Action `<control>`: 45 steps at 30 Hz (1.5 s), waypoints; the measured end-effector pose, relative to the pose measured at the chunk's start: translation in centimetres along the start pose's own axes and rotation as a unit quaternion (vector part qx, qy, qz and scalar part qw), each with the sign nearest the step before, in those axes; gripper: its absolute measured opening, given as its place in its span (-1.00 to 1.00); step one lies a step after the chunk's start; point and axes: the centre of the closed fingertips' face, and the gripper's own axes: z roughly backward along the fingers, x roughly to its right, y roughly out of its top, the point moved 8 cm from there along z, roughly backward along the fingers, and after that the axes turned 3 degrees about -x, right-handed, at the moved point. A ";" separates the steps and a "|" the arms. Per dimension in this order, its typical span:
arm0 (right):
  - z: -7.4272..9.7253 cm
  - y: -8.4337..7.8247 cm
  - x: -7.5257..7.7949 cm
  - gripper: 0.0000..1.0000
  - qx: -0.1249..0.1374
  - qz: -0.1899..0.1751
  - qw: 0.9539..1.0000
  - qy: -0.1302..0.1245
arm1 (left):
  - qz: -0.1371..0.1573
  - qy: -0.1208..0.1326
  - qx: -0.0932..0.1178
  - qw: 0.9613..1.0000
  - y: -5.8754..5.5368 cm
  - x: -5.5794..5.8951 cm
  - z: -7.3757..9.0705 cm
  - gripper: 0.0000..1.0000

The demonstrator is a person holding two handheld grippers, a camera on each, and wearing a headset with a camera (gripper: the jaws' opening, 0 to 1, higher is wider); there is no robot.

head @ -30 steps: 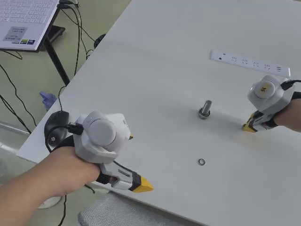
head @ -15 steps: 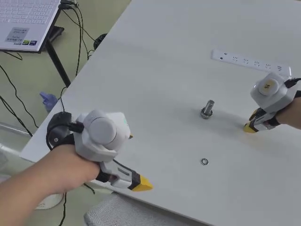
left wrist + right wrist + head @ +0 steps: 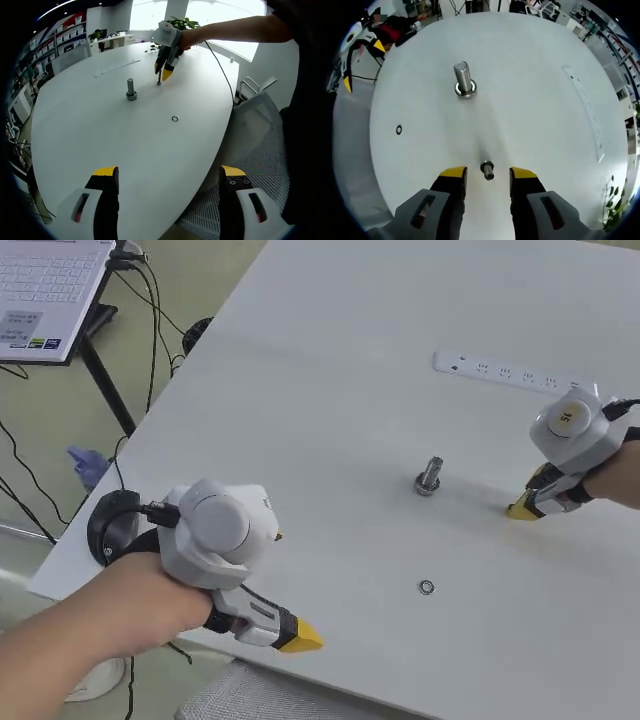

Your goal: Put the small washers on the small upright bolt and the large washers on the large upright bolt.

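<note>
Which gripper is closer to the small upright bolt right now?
Right. The right gripper has the small upright bolt between its open jaw tips, ungripped. The left gripper hangs over the near edge of the table, well away from that bolt.

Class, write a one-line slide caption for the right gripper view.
Open right gripper flanks the small upright bolt; large bolt and loose washer lie beyond.

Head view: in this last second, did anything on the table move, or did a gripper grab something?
Nothing visibly changed; the camera just drifted a little. The left gripper stays open at the near edge of the table. The right gripper stays open with its jaws either side of the small bolt. The large bolt, the loose washer and the power strip lie where they were.
</note>
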 end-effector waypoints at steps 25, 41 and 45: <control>4.5 2.1 -5.2 -0.26 0.032 0.005 0.999 -0.008 | -0.018 -0.025 0.012 0.999 0.7 -0.8 0.4 0.63; 3.6 2.5 -8.9 -0.21 0.047 0.017 0.998 0.024 | -0.035 -0.005 0.018 0.999 1.6 -1.4 0.7 0.79; 3.1 2.4 -10.3 -0.20 0.051 0.022 0.998 0.034 | -0.036 -0.006 0.022 0.999 1.8 -1.0 0.6 0.81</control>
